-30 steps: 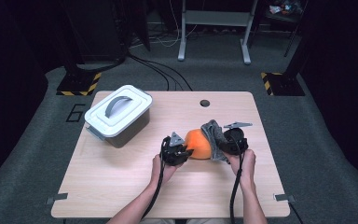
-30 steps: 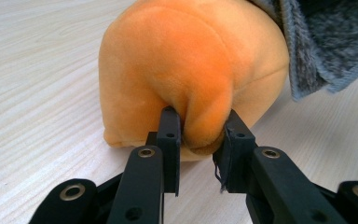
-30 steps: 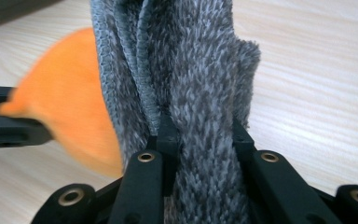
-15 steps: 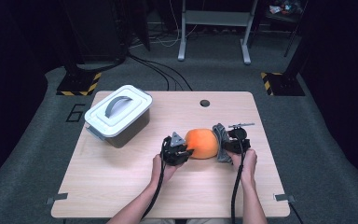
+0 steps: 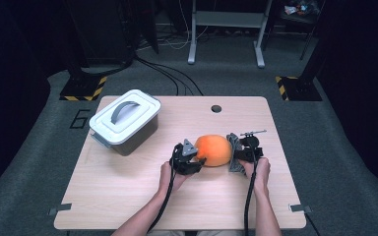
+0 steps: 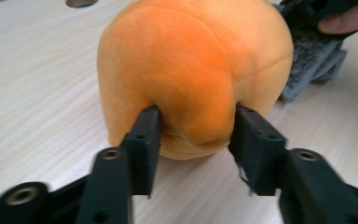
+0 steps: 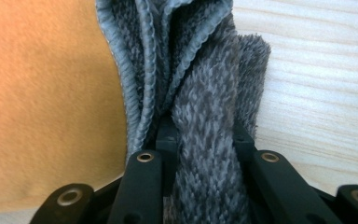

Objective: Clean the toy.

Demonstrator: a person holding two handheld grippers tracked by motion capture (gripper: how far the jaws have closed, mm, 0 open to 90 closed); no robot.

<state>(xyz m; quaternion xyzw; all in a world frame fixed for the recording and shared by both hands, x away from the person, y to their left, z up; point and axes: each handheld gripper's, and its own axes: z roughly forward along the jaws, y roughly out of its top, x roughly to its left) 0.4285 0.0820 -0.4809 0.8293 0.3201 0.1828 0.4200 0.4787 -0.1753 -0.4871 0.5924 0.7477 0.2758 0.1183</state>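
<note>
Plush ball [image 6: 193, 70] between left jaws — pads touching

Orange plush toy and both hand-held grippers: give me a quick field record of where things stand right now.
orange plush toy: on the wooden table, between the two grippers
left hand-held gripper: jaws have just been opening; a fold of plush sits between them, and the pads seem to touch it
right hand-held gripper: shut on grey towel
grey towel: folded, pressed against the plush toy's side
lidded container: back left of table, lid on, untouched
</note>
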